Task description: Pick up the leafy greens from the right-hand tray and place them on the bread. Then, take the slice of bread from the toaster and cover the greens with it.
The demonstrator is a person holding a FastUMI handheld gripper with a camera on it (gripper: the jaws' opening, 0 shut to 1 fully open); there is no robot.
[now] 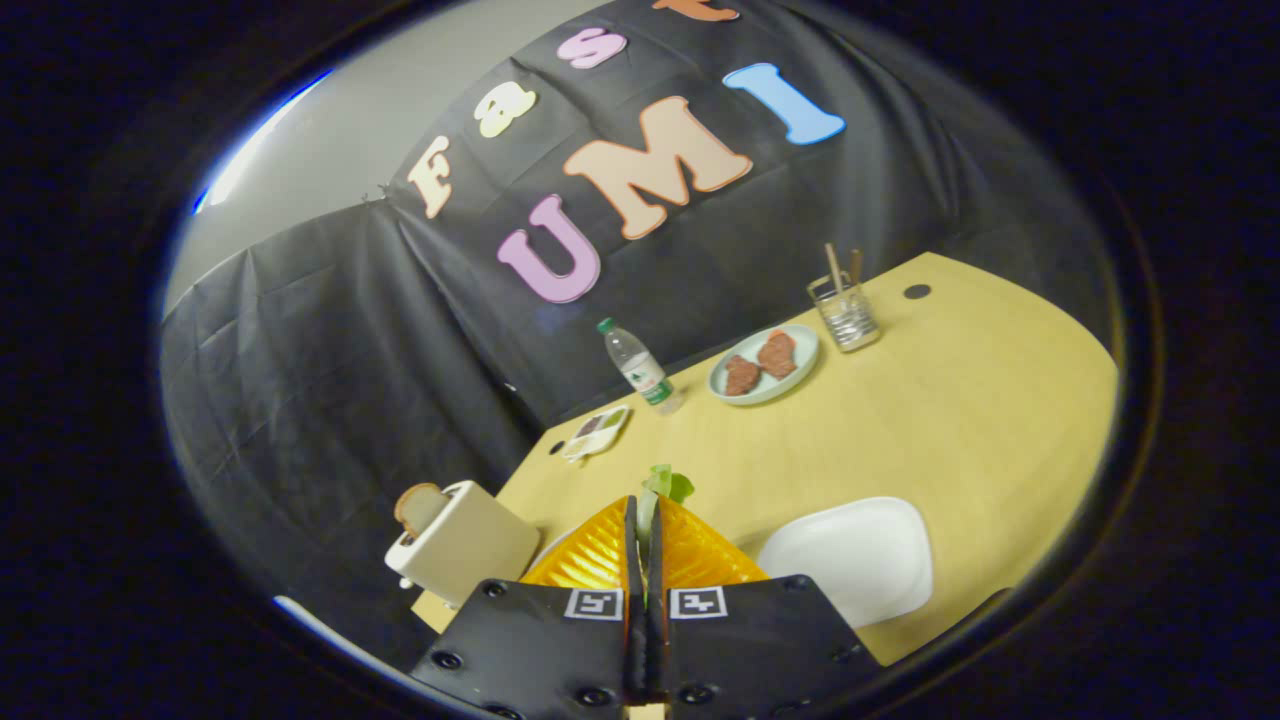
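Tongs (645, 520) pinch one leafy greens (668, 485); one toaster (465, 540).

Water bottle (640, 368), meat plate (765, 364), utensil holder (846, 315)

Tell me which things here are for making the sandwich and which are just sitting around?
For the job:
leafy greens, pinched between the gripper fingers
bread slice sticking out of the toaster
white tray, beside the fingers

Just lying about:
water bottle
plate of meat
utensil holder
small dish
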